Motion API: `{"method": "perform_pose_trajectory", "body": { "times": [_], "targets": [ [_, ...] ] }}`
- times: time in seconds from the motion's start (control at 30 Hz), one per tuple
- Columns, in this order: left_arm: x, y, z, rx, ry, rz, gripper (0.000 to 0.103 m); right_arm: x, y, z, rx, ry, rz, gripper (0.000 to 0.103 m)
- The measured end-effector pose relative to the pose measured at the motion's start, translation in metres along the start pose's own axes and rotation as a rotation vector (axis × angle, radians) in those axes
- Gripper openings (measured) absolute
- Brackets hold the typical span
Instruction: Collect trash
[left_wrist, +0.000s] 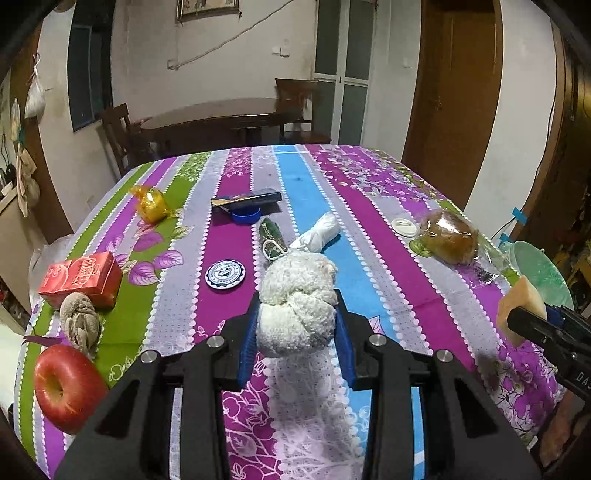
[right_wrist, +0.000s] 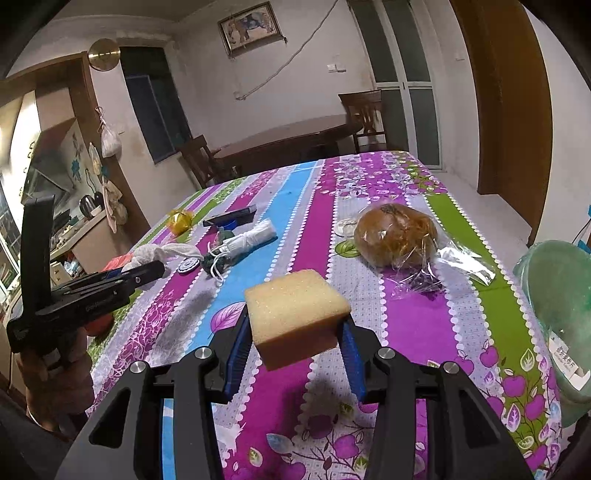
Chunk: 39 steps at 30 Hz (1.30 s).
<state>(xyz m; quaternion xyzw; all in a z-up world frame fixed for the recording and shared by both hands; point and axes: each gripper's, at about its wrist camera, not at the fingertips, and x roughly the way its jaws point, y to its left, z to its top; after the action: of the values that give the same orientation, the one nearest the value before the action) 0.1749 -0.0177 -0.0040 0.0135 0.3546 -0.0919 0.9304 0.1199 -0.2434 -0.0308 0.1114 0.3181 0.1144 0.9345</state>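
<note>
My left gripper (left_wrist: 297, 321) is clamped on the knotted white cloth (left_wrist: 297, 299), lifted clear of the tablecloth (left_wrist: 229, 236). My right gripper (right_wrist: 293, 334) pinches the yellow sponge (right_wrist: 295, 314). Keep both squeezes firm; carry toward the green bin (right_wrist: 554, 295), clearing the bagged bun (right_wrist: 395, 234).

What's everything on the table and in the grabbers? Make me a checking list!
Surface: striped floral tablecloth.
Job's things: white knotted cloth; yellow sponge; green bin at the edge.
Clutter: apple, red carton, wrapped bread, blue lid.
Grippers: left gripper clamps the cloth; right gripper clamps the sponge.
Cables: wire along the wall.
Surroundings: wooden table, chairs.
</note>
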Motion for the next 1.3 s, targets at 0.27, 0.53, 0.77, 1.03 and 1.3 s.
{"method": "perform_pose_trajectory", "body": {
  "times": [0.27, 0.53, 0.77, 1.03, 1.3],
  "targets": [
    [0.008, -0.003, -0.001, -0.004, 0.017, 0.001, 0.034, 0.012, 0.002, -0.003, -0.001, 0.020, -0.012, 0.046],
    [0.000, -0.003, -0.008, 0.014, 0.005, 0.021, 0.034, 0.010, 0.005, -0.007, 0.007, 0.017, -0.031, 0.046],
    [-0.011, 0.001, -0.014, 0.005, -0.005, 0.022, 0.034, 0.001, 0.013, -0.011, 0.002, 0.003, -0.034, 0.046],
    [-0.023, 0.001, -0.011, 0.002, -0.025, 0.025, 0.034, -0.014, 0.016, -0.013, 0.020, -0.015, -0.029, 0.046],
    [-0.027, -0.011, -0.008, 0.033, -0.050, 0.096, 0.034, -0.015, 0.014, -0.010, 0.020, -0.005, -0.047, 0.046]
  ]
}}
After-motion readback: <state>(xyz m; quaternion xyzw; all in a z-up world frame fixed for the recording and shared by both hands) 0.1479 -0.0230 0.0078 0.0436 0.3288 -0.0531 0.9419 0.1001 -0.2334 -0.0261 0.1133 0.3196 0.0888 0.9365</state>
